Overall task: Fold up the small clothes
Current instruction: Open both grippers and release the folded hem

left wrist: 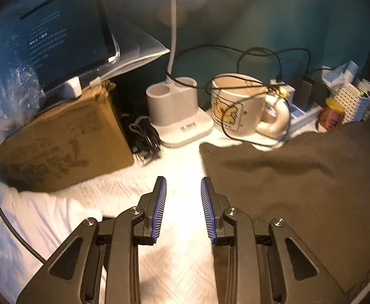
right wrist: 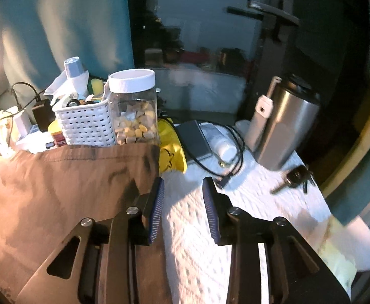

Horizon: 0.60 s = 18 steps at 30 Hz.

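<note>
A: Lying flat on the white quilted cloth [left wrist: 179, 167], the brown garment [left wrist: 298, 177] is looking folded at least once, far edge straight.

B: Grippers?

A: Left gripper [left wrist: 182, 185] is hanging parted over bare cloth at the garment's left edge, gripping nothing. Right gripper [right wrist: 183, 186] is parted too, empty, at its right edge.

B: Remaining?

A: Probably another fold; can't tell.

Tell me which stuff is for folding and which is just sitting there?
For folding:
- brown garment
- left claw
- right claw

Just sitting there:
- mug
- cardboard box
- snack jar
- white basket
- steel tumbler
- keys
</note>
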Tool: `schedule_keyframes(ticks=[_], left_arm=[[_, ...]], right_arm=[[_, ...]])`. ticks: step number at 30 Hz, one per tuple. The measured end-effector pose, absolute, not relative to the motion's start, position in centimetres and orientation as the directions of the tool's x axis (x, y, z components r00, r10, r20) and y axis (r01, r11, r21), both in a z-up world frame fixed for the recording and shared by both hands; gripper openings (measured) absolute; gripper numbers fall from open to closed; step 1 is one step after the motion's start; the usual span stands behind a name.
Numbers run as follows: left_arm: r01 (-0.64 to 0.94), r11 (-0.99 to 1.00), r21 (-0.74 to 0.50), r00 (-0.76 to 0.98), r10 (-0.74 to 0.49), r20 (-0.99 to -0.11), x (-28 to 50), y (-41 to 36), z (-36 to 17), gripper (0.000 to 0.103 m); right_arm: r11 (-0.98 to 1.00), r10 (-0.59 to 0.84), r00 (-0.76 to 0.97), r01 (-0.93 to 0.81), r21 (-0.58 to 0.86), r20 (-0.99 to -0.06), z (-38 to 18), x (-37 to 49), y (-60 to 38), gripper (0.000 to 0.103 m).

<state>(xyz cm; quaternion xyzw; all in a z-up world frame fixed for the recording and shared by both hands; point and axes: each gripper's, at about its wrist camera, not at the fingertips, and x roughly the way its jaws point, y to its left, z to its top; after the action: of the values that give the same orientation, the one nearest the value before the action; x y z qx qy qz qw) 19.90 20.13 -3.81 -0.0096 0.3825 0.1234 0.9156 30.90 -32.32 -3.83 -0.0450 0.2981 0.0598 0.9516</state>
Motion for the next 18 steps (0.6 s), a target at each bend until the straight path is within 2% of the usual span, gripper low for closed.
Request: schedule_keyframes(ticks=[18], left_arm=[[-0.203,0.979,0.018,0.666,0.151,-0.731,12.3,15.9,-4.4,0.027]], right_arm=[[0.992,0.11,0.783,-0.126,0.018,-0.612,-6.2,21.9,-35.9,0.034]])
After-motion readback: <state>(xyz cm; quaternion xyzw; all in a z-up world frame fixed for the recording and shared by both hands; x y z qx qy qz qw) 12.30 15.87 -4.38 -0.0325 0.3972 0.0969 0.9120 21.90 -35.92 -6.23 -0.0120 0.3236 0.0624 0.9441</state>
